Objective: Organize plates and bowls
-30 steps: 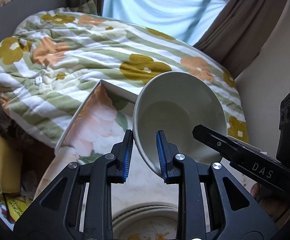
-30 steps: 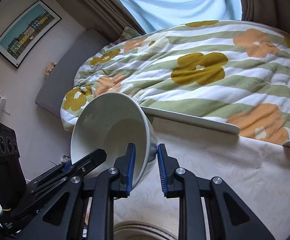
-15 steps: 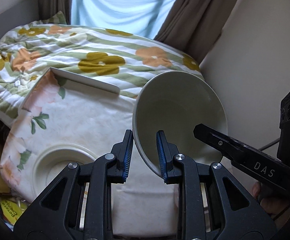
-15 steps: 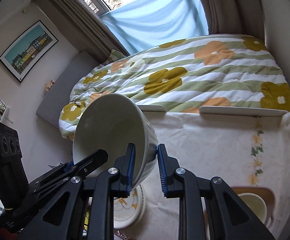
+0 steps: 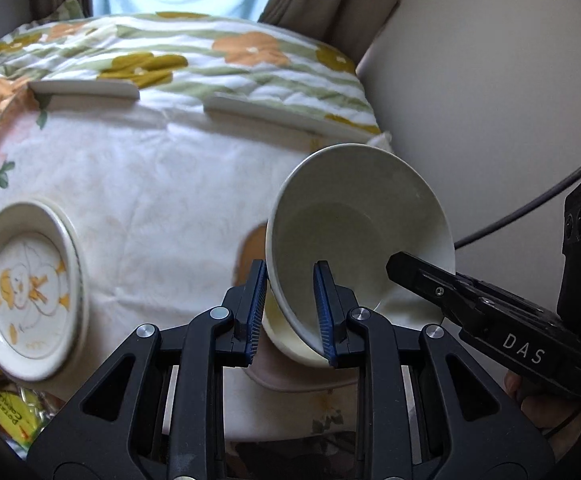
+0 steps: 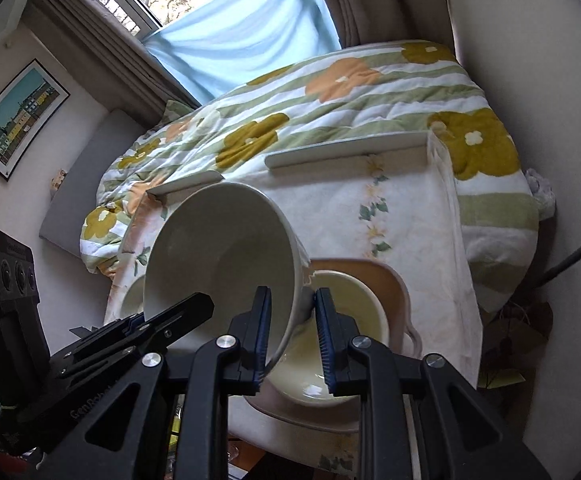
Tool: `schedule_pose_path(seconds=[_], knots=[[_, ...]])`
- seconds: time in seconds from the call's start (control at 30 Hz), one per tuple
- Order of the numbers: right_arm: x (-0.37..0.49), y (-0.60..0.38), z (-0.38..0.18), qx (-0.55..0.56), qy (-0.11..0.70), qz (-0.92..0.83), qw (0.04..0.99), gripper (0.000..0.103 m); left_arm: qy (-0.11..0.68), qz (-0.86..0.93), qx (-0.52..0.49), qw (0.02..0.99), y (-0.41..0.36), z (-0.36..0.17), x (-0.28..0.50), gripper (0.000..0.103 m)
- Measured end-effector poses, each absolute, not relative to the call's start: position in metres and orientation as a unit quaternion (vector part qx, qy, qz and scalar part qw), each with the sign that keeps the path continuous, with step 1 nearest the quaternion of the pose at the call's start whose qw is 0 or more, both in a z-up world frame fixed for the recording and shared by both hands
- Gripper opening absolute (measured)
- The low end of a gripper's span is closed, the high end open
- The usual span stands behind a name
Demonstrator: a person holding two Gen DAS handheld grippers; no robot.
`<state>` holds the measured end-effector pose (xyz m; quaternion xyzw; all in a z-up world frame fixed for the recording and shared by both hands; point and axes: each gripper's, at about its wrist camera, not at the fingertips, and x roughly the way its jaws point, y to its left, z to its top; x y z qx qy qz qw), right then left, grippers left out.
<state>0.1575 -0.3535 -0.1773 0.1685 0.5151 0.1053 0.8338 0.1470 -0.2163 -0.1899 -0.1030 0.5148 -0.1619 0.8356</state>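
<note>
Hanging tilted between two grippers above the clothed table (image 5: pixel 162 184), one large white bowl (image 5: pixel 354 224) is the item in hand: the left gripper (image 5: pixel 290 312) pinches its rim on one side, one blue pad inside the wall and one outside, and the right gripper (image 6: pixel 290 336) pinches the opposite side of the rim in the same fashion, so both sets of fingers are nearly together with only the bowl's wall between them. Bowl mouth faces back toward the cameras, base pointing away and down. Governing relation: directly beneath and just beyond the held bowl sits a second, pale yellowish bowl (image 6: pixel 342 320) on a tan tray (image 6: pixel 386 280); in the right wrist view the held bowl's lower wall overlaps that bowl's rim, though whether they touch cannot be told. Judgement: nesting calls for levelling the bowl and lowering it straight down, both hands sharing the load about equally. Elsewhere, well apart on the cloth toward the left hand's side: a shallow plate (image 5: pixel 26 292) with an orange cartoon print. Legible writing: "DAS" in white on the right gripper's body as seen from the left wrist; "GenRobot", partly cut off, on the left gripper's body as seen from the right wrist. A yellow packet (image 5: pixel 14 416) at the table's lower edge carries print too small to read.
</note>
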Motion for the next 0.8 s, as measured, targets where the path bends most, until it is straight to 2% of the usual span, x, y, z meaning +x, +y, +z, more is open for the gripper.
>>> schedule_pose_path(seconds=[0.27, 0.8], knots=[[0.148, -0.369, -0.215, 0.161, 0.546, 0.096, 0.817, 0.021, 0.549, -0.147, -0.082, 0.818, -0.230, -0.224, 0.149, 0.021], [0.140, -0.369, -0.225, 0.118, 0.542, 0.099, 0.826, 0.021, 0.547, -0.113, 0.002, 0.829, -0.248, -0.227, 0.151, 0.021]])
